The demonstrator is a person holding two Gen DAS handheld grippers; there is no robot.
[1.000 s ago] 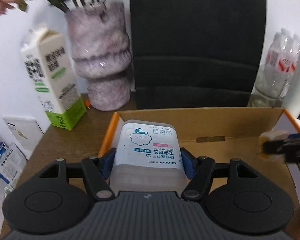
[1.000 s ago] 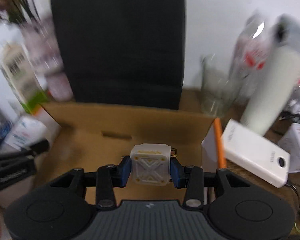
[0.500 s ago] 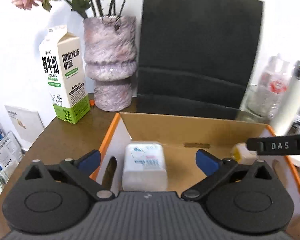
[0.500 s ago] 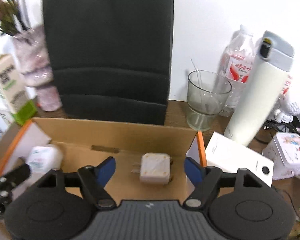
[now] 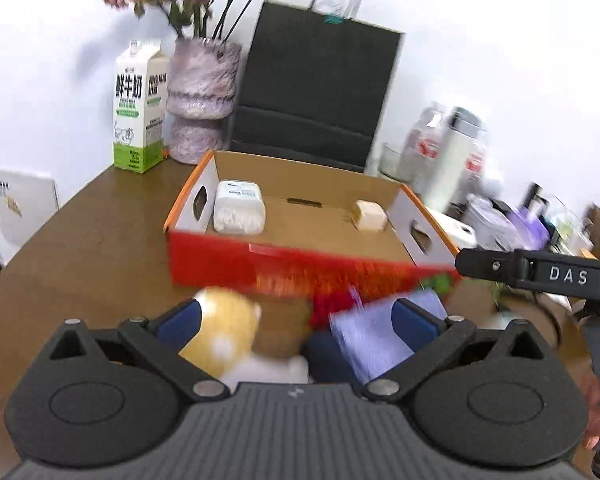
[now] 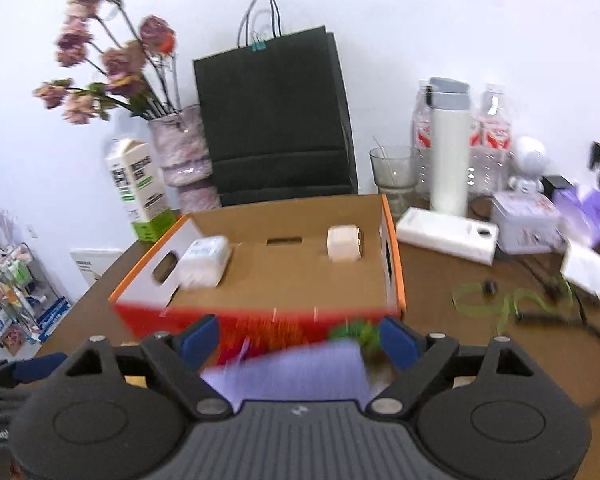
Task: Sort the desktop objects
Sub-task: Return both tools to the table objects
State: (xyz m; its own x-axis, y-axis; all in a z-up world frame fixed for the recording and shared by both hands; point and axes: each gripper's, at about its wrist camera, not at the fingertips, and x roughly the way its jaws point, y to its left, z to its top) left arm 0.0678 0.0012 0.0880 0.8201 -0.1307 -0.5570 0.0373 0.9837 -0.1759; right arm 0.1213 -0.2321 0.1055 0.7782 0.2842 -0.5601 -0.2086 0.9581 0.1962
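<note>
Both grippers, left gripper (image 5: 296, 316) & right gripper (image 6: 300, 340), are hovering w/ jaws spread, gripping nothing, box (image 6: 392, 256) ahead already holding swab pack (image 5: 240, 210) & charger (image 6: 343, 243); right should be centering over blurry purple pack (image 6: 292, 372) directly beneath before closing.

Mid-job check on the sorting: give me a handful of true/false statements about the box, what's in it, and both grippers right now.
1. The cotton bud pack lies inside the box. True.
2. The left gripper is shut on the pack. False: it is open and holds nothing.
3. The charger cube is in the box, apart from the pack. True.
4. The right gripper holds the cube. False: it is open, outside the box.
5. The milk carton is in the box. False: it stands on the table beside the vase.
</note>
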